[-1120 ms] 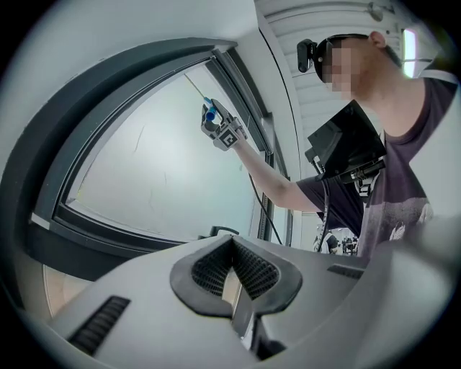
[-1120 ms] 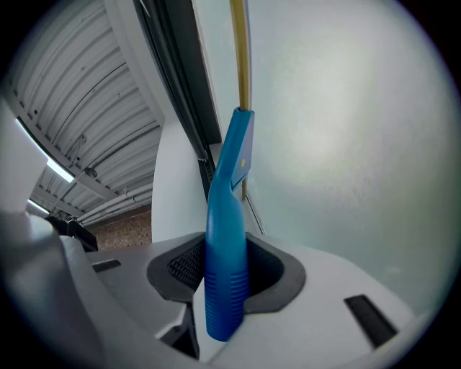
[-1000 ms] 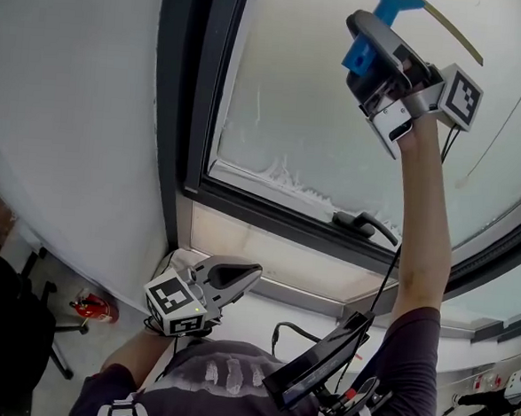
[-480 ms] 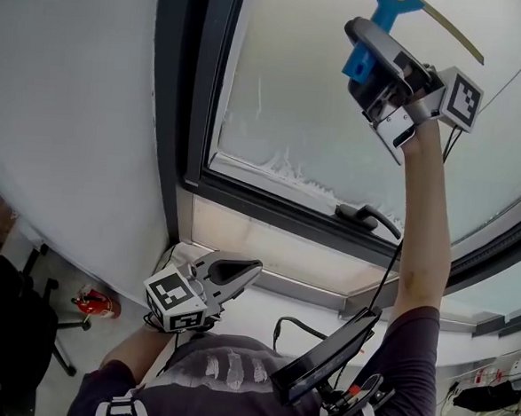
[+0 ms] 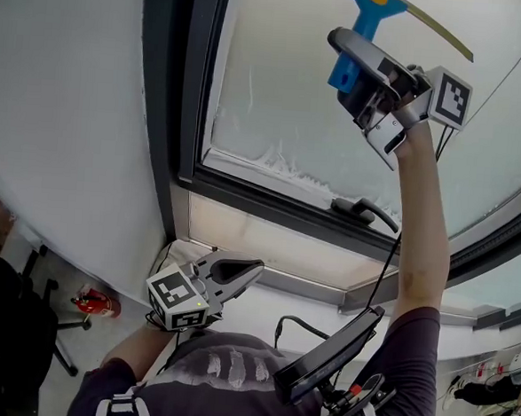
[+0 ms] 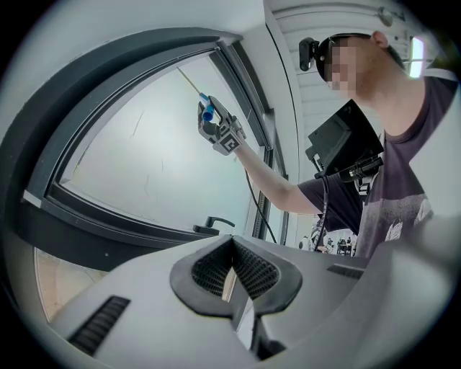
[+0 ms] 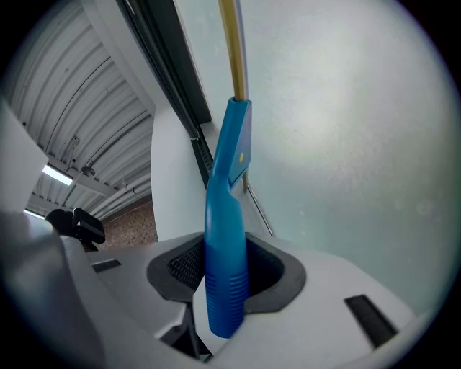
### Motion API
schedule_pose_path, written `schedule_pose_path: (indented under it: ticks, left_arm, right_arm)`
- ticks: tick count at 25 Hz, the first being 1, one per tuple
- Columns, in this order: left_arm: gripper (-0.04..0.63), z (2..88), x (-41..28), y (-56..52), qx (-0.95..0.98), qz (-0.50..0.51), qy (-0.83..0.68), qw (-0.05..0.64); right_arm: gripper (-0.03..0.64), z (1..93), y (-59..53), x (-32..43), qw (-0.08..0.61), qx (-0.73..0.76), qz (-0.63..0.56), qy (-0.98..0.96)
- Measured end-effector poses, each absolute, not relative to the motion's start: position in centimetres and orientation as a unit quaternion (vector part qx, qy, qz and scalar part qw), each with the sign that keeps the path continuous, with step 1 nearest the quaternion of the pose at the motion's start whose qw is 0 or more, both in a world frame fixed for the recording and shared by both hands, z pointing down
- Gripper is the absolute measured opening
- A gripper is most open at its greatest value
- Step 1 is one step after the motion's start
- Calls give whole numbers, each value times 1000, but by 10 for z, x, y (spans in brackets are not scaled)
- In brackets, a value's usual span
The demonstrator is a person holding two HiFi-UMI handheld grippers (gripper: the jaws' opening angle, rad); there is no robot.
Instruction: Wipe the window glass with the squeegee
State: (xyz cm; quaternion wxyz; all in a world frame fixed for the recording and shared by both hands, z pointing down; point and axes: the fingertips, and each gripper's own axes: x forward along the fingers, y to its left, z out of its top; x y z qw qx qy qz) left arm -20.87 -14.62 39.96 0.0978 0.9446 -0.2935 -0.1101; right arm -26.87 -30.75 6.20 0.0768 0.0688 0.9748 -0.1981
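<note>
My right gripper is raised against the window glass and shut on the blue handle of the squeegee. The squeegee's yellow blade lies on the pane above the gripper. My left gripper is held low near the person's chest, below the sill, shut with nothing between its jaws. In the left gripper view the right gripper with the squeegee shows up on the glass. Foam streaks line the bottom of the pane.
A dark window frame borders the glass, with a black window handle on the lower rail. A white wall lies left. A black device and cables hang at the person's chest. A red object sits on the floor.
The right gripper and squeegee have slid down the glass, so more of the yellow blade shows. The left gripper has sunk slightly and stays shut.
</note>
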Motion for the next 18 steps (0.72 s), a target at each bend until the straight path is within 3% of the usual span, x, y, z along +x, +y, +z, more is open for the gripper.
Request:
schedule_pose_path:
  ticks: [18]
  left_arm:
    - [8, 391, -201, -142, 943, -107, -299, 101]
  right_arm:
    - [129, 97, -294, -270, 25, 94, -217, 971]
